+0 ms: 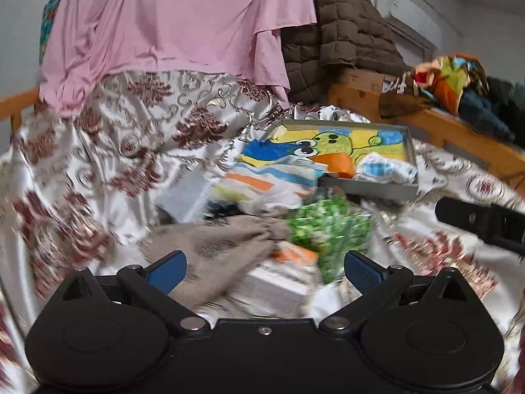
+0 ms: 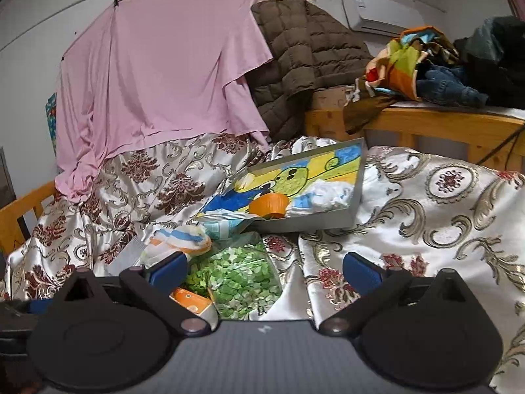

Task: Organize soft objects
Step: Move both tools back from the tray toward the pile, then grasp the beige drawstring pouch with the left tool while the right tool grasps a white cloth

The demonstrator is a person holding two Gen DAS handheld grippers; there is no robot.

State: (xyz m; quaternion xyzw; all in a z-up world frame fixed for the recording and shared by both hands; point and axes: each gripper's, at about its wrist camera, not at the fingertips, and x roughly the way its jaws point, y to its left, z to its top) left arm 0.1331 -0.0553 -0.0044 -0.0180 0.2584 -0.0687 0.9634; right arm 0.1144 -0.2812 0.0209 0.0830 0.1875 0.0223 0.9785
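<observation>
The left claw [image 1: 264, 271] is hovering open, nearest the beige cloth [image 1: 223, 246] lying diagonally between its fingers. The right claw [image 2: 264, 271] is also gaping empty over the green bag [image 2: 239, 275].

Colours on the bed
Pink sheet [image 2: 157, 75], brown quilted jacket [image 2: 305, 55], white-maroon floral bedspread [image 2: 426, 216], green-speckled bag [image 2: 242, 279], cartoon-print box [image 2: 357, 190].

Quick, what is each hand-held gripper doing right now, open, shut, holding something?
Left hand-held gripper: open, holding nothing, above a beige cloth.
Right hand-held gripper: open, holding nothing.
</observation>
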